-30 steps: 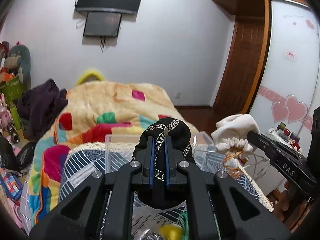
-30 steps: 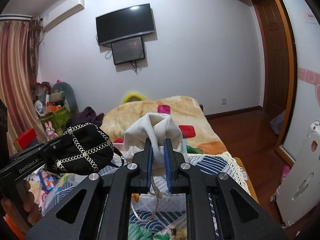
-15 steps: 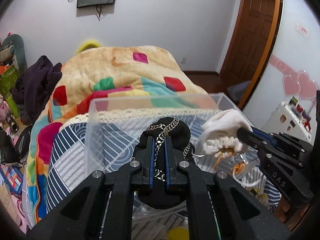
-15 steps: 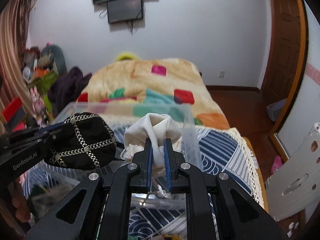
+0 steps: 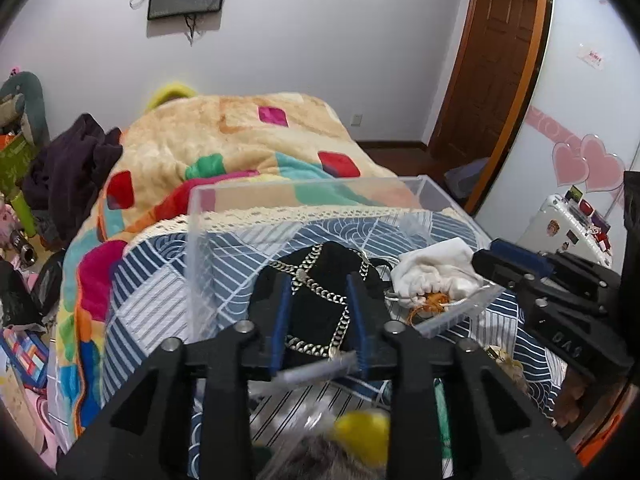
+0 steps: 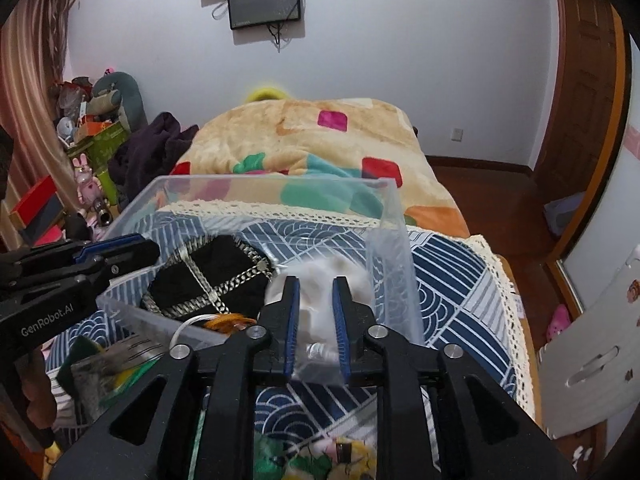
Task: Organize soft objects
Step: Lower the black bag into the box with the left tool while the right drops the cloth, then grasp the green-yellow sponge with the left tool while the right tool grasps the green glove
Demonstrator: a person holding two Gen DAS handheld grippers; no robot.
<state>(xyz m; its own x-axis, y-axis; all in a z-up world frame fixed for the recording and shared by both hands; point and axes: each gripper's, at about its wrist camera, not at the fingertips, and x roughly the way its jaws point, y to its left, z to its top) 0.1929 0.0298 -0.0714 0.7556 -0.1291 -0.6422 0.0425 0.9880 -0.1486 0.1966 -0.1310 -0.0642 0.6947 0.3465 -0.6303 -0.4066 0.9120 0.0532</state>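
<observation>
Both grippers, left (image 5: 318, 312) and right (image 6: 315, 316), now parted; pouch (image 5: 320, 304) and bag (image 5: 436, 270) released side by side inside bin (image 5: 304, 190); deposit apparently done.

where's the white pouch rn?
In the clear bin, right side of both wrist views, beside the black bag: white pouch.

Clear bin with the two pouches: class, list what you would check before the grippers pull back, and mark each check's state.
1. Black chain pouch inside clear plastic bin: ok.
2. White drawstring pouch inside bin: ok.
3. Left gripper open: ok.
4. Right gripper open: ok.
5. Fingers clear of both pouches: cannot tell.
6. White pouch's cord inside the bin rim: cannot tell.
</observation>
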